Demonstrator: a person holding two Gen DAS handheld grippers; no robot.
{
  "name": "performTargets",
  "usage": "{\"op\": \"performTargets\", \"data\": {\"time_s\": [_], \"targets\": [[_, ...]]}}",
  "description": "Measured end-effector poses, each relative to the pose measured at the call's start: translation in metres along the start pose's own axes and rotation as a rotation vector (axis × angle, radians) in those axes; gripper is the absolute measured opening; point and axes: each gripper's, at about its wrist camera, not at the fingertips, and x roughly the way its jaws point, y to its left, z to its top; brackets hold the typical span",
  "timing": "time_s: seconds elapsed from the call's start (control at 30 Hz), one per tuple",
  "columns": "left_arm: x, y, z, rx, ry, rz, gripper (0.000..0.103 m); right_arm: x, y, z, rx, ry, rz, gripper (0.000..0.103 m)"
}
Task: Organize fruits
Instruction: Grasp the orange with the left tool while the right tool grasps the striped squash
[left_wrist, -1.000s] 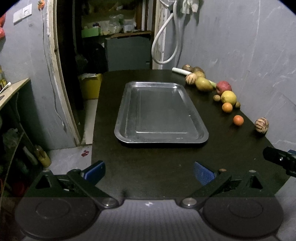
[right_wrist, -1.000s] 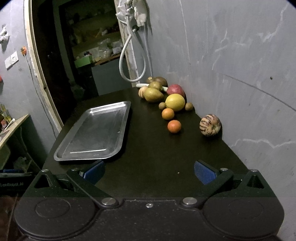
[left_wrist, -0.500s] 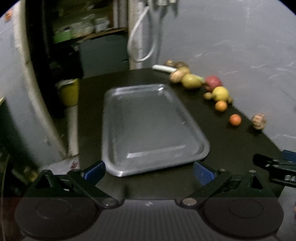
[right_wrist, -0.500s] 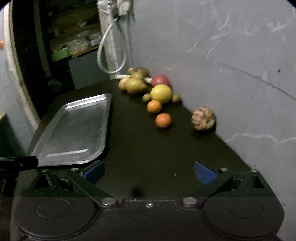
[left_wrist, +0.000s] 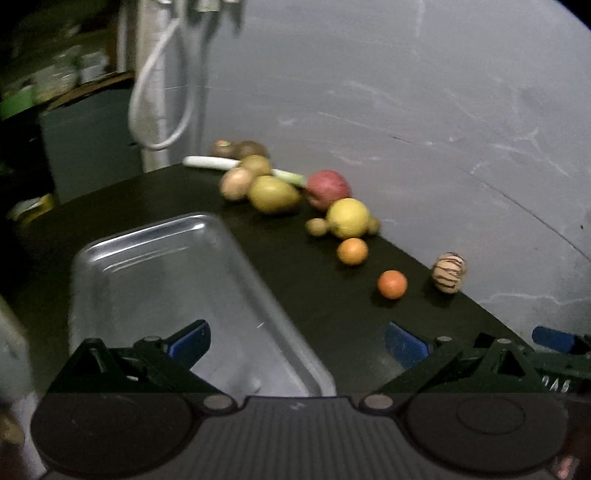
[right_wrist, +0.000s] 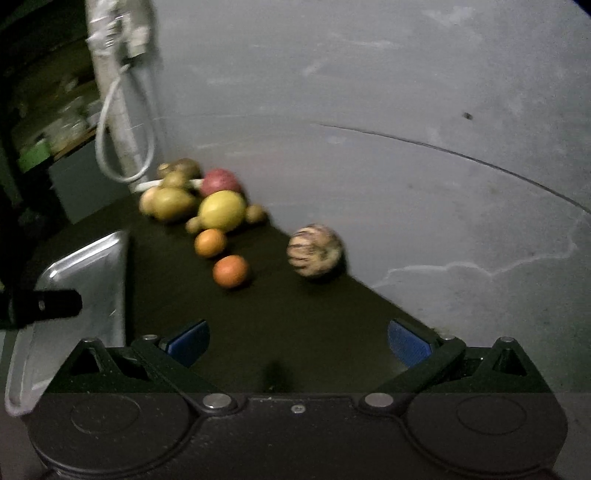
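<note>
Right gripper (right_wrist: 297, 341) is seen spread wide over dark table (right_wrist: 295, 317), nothing held. Striped melon (right_wrist: 315, 250) is placed centre frame; two oranges (right_wrist: 230, 271) left of it; metal tray (right_wrist: 86, 273) at left edge.

Dark table (left_wrist: 332, 314): metal tray (left_wrist: 155, 280), loose fruits (left_wrist: 347, 218).

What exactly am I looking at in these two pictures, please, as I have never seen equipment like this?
A person holds a two-finger gripper in each hand, each with a fisheye camera looking along its fingers. One picture is from the left gripper, the other from the right gripper. Both sets of jaws stand open and hold nothing. On the dark table lie an empty metal tray and loose fruit along the wall: two small oranges, a yellow citrus, a striped melon.
</note>
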Motion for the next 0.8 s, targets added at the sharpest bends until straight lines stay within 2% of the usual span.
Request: {"op": "performTargets", "data": {"time_s": [0.1,0.2,0.37,0.5,0.63,0.8], "targets": [[0.026,-0.011,0.008,0.118,0.020,-0.026,0.103,0.015,-0.008,0.007,0.072,0.007,-0.021,0.102],[0.047,-0.024,0.013,0.256,0.032,-0.062,0.102,0.032,-0.013,0.018,0.162,0.024,-0.002,0.101],[0.080,-0.051,0.019,0.456,0.054,-0.127,0.102,0.058,-0.012,0.036,0.218,0.035,0.002,0.097],[0.102,-0.067,0.021,0.545,0.050,-0.154,0.101,0.079,-0.013,0.045,0.272,0.054,0.008,0.093],[0.123,-0.071,0.023,0.586,0.068,-0.169,0.098,0.094,-0.012,0.050,0.280,0.063,0.015,0.090],[0.133,-0.076,0.021,0.674,0.064,-0.180,0.089,0.109,-0.016,0.052,0.308,0.065,0.011,0.083]]}}
